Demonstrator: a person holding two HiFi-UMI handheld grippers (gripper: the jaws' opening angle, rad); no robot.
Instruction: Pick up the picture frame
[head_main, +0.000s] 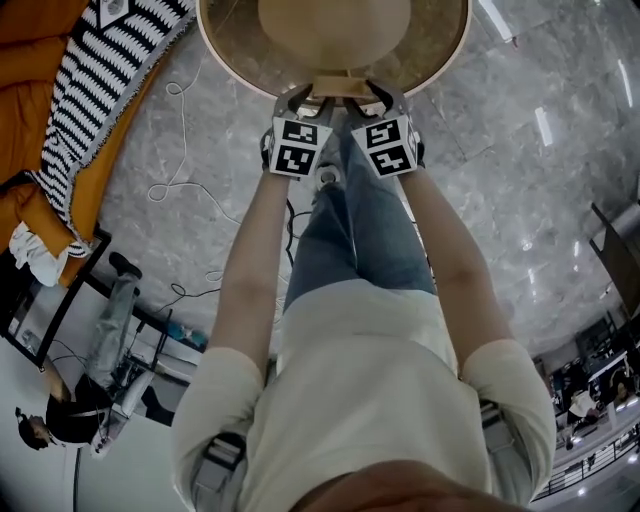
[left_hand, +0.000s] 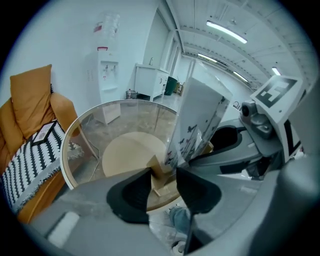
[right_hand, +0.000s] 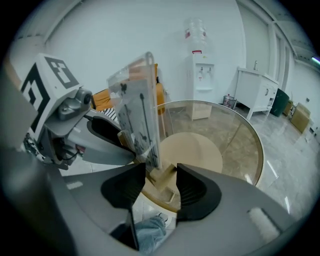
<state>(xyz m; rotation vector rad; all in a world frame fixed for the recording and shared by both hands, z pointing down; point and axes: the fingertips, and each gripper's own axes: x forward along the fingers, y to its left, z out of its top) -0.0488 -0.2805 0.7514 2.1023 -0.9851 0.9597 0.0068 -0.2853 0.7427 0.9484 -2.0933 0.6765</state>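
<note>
At the far left an orange sofa (head_main: 35, 20) carries a black-and-white striped blanket (head_main: 110, 60). In the middle of the head view the person's two arms reach forward side by side over a grey marble floor. The left gripper (head_main: 303, 100) is clamped on the left part of the wooden base of the picture frame (head_main: 334, 86). Its own view shows both dark pads pressed against that block, with the clear panel (printed with small dark butterflies) rising above them. The frame is at the near rim of the round glass table (head_main: 430, 45); I cannot tell whether it touches the glass. The right gripper (head_main: 372, 98) grasps the base's other part the same way, pads tight on the wood. Behind the table, the right gripper view shows a white water dispenser (right_hand: 200, 75) against the wall.
</note>
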